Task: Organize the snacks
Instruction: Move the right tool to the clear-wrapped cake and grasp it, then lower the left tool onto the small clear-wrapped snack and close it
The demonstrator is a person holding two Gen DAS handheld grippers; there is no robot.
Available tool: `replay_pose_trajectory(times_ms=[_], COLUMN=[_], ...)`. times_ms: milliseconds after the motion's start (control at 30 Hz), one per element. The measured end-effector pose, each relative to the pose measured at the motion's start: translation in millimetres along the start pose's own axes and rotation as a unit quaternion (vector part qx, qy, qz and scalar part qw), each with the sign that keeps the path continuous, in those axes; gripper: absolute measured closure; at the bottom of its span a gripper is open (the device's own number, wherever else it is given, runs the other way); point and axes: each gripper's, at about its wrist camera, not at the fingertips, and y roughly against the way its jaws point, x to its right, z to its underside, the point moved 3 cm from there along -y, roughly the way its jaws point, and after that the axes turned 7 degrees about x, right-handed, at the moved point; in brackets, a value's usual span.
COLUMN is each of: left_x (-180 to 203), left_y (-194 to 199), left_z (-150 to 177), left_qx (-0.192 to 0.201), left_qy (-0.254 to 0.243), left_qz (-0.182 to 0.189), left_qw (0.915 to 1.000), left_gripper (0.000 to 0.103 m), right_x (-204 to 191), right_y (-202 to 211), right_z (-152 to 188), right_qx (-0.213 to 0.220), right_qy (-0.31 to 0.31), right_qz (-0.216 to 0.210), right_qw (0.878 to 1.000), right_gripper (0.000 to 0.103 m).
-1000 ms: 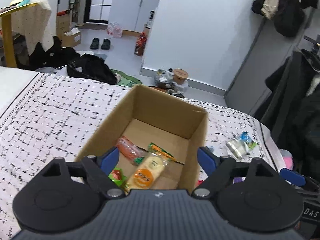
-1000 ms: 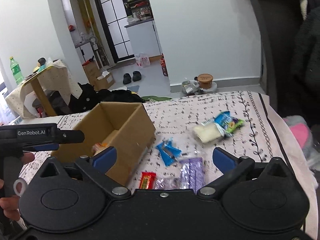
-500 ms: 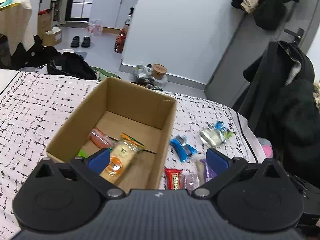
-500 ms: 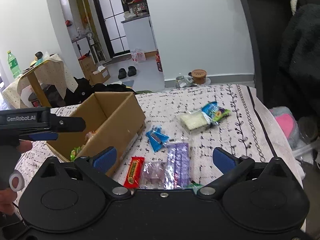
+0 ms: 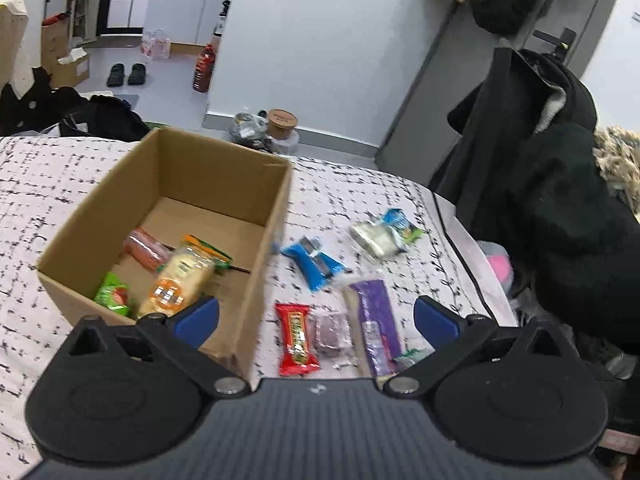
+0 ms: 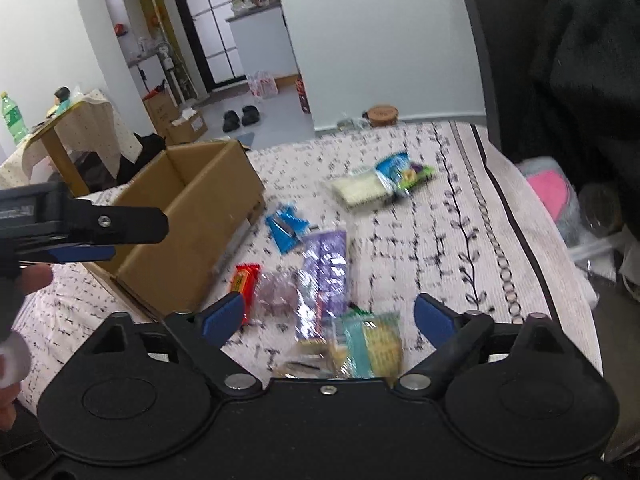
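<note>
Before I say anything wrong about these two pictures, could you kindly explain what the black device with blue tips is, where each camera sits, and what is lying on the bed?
There is no robot here: a person holds a two-finger gripper in each hand, and each carries a wide-angle camera looking forward along its fingers. The left wrist view shows the left gripper, open and holding nothing. The right wrist view shows the right gripper, its jaws closing, with nothing pressed between them yet; a greenish packet lies just below.

On the patterned bedspread stands a cardboard box already holding several snacks. Beside it lie loose ones: a red bar, a purple packet, a blue packet and a white-and-blue packet. In the right wrist view, the left gripper also shows at the left edge.
</note>
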Motion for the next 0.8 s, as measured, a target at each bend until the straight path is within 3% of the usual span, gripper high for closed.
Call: replay_pose_trajectory(times_ms=[400, 500, 567, 633, 800], left_x=[22, 26, 29, 31, 31], left_y=[-15, -21, -24, -28, -40], left_z=[20, 27, 31, 36, 50], left_qx=[-0.027, -0.038, -0.043, -0.052, -0.078], left_qy=[-0.019, -0.020, -0.021, -0.020, -0.013], left_qz=[0.018, 0.025, 0.032, 0.034, 0.037], left_qw=[0.9993, 0.9988, 0.9983, 0.9979, 0.9962], left_gripper=[0.002, 0.003, 0.004, 0.007, 0.013], right_x=[17, 18, 21, 22, 27], right_y=[-18, -25, -28, -27, -20], right_z=[24, 32, 36, 38, 39], right_qx=[-0.032, -0.050, -0.057, -0.055, -0.052], right_qy=[-0.019, -0.013, -0.007, -0.004, -0.005], right_qz=[0.020, 0.024, 0.034, 0.038, 0.039], right_qw=[0.999, 0.998, 0.998, 0.998, 0.998], right_gripper=[0.028, 0.036, 0.050, 0.054, 0.055])
